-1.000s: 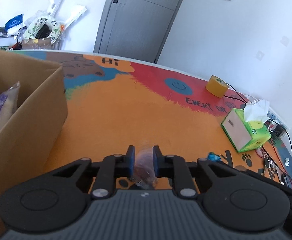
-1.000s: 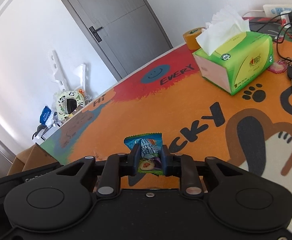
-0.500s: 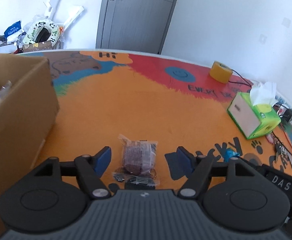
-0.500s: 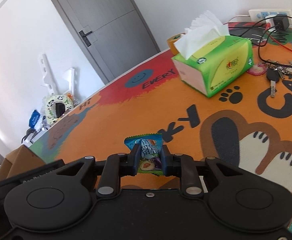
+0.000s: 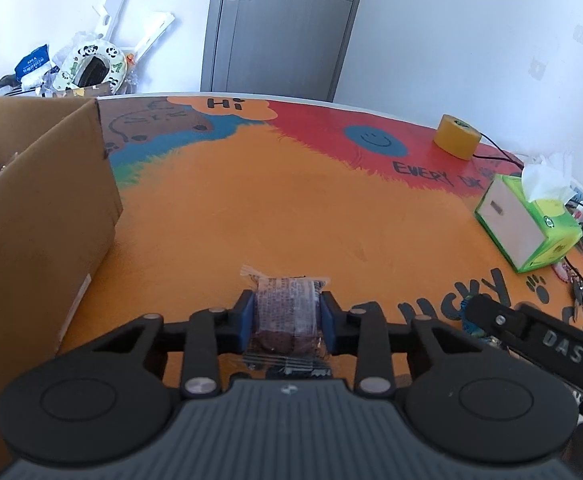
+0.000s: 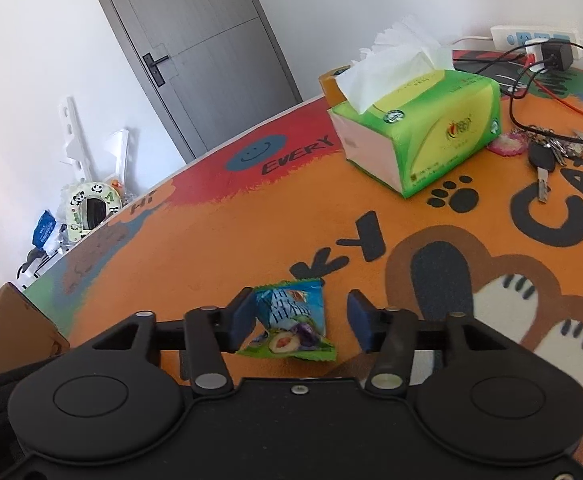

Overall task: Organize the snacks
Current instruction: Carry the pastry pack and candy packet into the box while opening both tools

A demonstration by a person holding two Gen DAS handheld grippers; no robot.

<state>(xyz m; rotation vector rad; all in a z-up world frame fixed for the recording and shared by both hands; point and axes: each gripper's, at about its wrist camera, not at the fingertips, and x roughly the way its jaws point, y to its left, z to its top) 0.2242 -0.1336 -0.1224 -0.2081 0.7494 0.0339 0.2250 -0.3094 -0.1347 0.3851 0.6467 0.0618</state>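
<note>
Left wrist view: the left gripper (image 5: 287,320), black with blue pads, points down at the orange printed table mat (image 5: 291,208). Its jaws are closing, and both pads press the sides of a brown snack in a clear plastic wrapper (image 5: 286,314), which sits squarely between the fingers with its crimped ends sticking out ahead of and behind them. To the left of the fingers stands the tall wall of a brown cardboard box (image 5: 39,216), its near corner close beside the left finger's linkage. Ahead of the fingers the mat lies open up to its far edge. To the right and beyond are a green tissue box (image 5: 529,224) and a yellow tape roll (image 5: 456,136) near the mat's far right edge. Right wrist view: the right gripper (image 6: 299,320) has its jaws opening. A small green-and-blue snack packet printed with plums (image 6: 291,324) lies on the mat between the fingers, leaning against the left pad and clear of the right pad. The mat ahead of these fingers is open. Ahead and to the right, well apart, are the tissue box, a bunch of keys (image 6: 543,156) and black cables (image 6: 531,76).
</note>
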